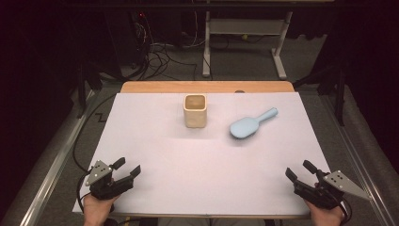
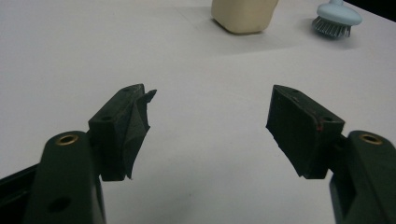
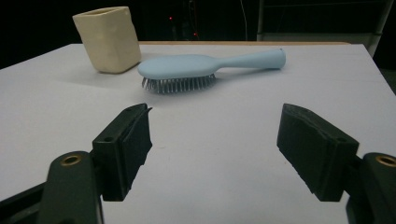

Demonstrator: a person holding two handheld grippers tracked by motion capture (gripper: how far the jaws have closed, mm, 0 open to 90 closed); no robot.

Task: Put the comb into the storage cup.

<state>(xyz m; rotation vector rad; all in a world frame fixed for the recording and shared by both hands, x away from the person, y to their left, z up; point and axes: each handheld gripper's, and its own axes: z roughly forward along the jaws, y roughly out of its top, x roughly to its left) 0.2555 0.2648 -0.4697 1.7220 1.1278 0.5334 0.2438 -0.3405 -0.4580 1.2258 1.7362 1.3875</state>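
Light blue hairbrush [image 1: 251, 123] bristles-down just beside a cream cup [image 1: 195, 110], far across the white tabletop [image 1: 197, 165], left hand-held gripper [image 1: 128, 168] released, right hand-held gripper [image 1: 300, 171] released, both empty

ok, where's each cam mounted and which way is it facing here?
High view: above the person's side, looking forward and down on the table; both hands, left gripper and right gripper at the near edge.
Left gripper view: on the left gripper, facing the cup; its open jaws show.
Right gripper view: on the right gripper, facing the hairbrush; its open jaws show.
Shared: all three show cup and hairbrush.
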